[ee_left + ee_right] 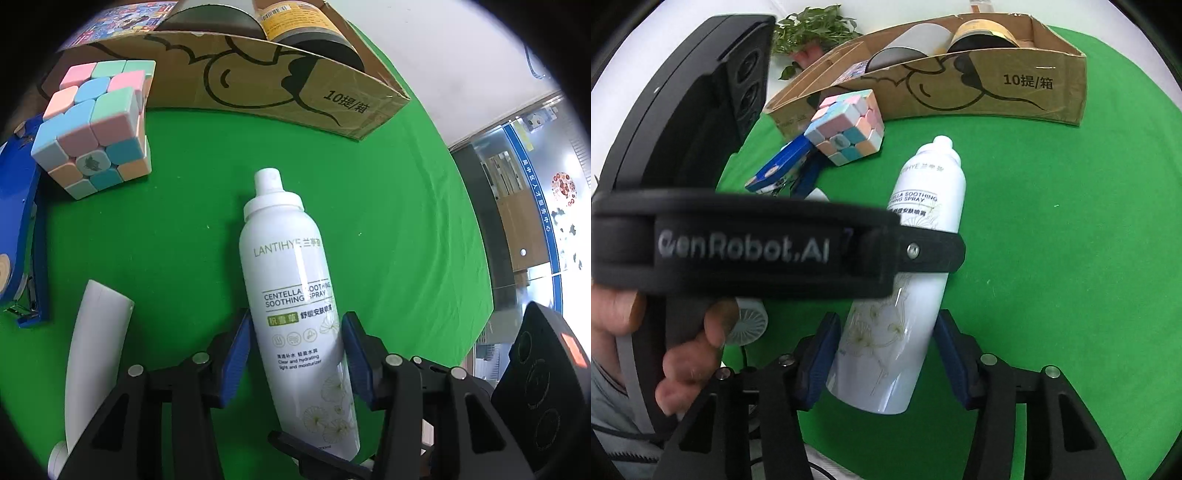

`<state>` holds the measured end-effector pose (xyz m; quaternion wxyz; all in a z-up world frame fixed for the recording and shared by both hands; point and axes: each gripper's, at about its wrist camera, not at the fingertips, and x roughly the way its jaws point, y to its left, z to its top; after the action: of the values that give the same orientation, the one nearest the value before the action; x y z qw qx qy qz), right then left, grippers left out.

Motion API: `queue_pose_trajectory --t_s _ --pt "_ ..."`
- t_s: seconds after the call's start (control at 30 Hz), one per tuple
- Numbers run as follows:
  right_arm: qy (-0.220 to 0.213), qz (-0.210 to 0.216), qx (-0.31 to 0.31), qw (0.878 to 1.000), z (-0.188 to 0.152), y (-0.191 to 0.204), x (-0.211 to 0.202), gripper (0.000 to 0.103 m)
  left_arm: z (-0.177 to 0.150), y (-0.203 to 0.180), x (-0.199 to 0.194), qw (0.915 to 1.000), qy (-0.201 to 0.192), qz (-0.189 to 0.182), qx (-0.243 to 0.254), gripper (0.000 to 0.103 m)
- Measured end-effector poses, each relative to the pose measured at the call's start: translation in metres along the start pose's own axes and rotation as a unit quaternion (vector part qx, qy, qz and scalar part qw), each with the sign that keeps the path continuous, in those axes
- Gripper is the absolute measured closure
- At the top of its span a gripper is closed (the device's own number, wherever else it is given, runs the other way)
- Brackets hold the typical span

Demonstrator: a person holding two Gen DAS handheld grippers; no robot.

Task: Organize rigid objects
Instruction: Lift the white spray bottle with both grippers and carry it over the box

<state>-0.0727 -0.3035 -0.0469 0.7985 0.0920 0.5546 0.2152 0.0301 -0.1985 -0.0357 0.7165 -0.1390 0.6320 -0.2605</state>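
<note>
Spray bottle (pixel 295 295), white, lay on its side on the green counter (pixel 166 240), cap toward the cardboard box (pixel 258 81) at the far edge. Left tongs (pixel 295 354) straddled the lower half of the bottle; both blue pads looked pressed against its sides, so they were gripping it. Right tongs (pixel 886 354) sat around the base end of the same bottle (pixel 923 177); the left pad touched it, while a thin gap seemed to remain at the right pad, so contact there could not be settled. In the right wrist view the left gripper body crossed over the middle of the bottle, held by a hand (pixel 683 354).

Pastel puzzle cube (pixel 96 125) stood just in front of the box, left of the bottle and apart from it. Blue stapler (pixel 22 229) lay at the left edge, close beside the cube. White tube (pixel 96 354) lay near the bottle's left side, not touching it. Box held two dark cylindrical containers (pixel 314 33) and a colourful printed pack (pixel 122 18). Green plant (pixel 812 29) showed behind the box.
</note>
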Motion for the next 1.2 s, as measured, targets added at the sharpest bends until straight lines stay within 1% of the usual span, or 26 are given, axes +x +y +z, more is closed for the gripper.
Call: queue_pose_trajectory --t_s 0.17,0.23,0.37,0.47,0.6,0.73,0.77,0.9,1.0,1.2 --pt "-0.005 -0.021 -0.01 1.0 -0.001 0.0 -0.004 0.054 0.0 0.002 0.005 0.9998 -0.002 -0.008 -0.015 0.057" --pt "-0.007 -0.021 -0.01 1.0 0.004 -0.004 -0.005 0.054 -0.001 -0.002 0.003 0.9999 -0.011 -0.004 -0.01 0.057" --pt "-0.027 -0.016 -0.007 0.999 0.005 -0.008 -0.02 0.055 0.002 -0.014 -0.01 0.9992 -0.04 0.001 0.008 0.057" --pt "-0.056 -0.025 -0.017 0.998 0.01 -0.007 -0.039 0.057 0.01 -0.022 -0.024 0.9978 -0.065 -0.003 0.009 0.058" --pt "-0.085 -0.04 -0.035 0.995 0.022 -0.004 -0.055 0.058 0.021 -0.042 -0.045 0.9939 -0.105 0.009 0.035 0.059" --pt "-0.119 -0.052 -0.052 0.99 0.041 -0.006 -0.081 0.059 0.035 -0.06 -0.068 0.9878 -0.142 0.009 0.062 0.06" --pt "-0.125 -0.055 -0.056 0.989 0.046 -0.005 -0.085 0.059 0.04 -0.066 -0.075 0.9846 -0.158 0.011 0.072 0.06" --pt "-0.158 -0.072 -0.075 0.982 0.072 -0.006 -0.11 0.059 0.058 -0.08 -0.096 0.9756 -0.195 0.016 0.099 0.061" --pt "-0.175 -0.079 -0.085 0.978 0.092 -0.008 -0.123 0.059 0.075 -0.087 -0.107 0.9712 -0.211 0.016 0.109 0.061" --pt "-0.189 -0.087 -0.093 0.974 0.128 -0.011 -0.139 0.06 0.11 -0.095 -0.124 0.9621 -0.238 0.027 0.13 0.061"
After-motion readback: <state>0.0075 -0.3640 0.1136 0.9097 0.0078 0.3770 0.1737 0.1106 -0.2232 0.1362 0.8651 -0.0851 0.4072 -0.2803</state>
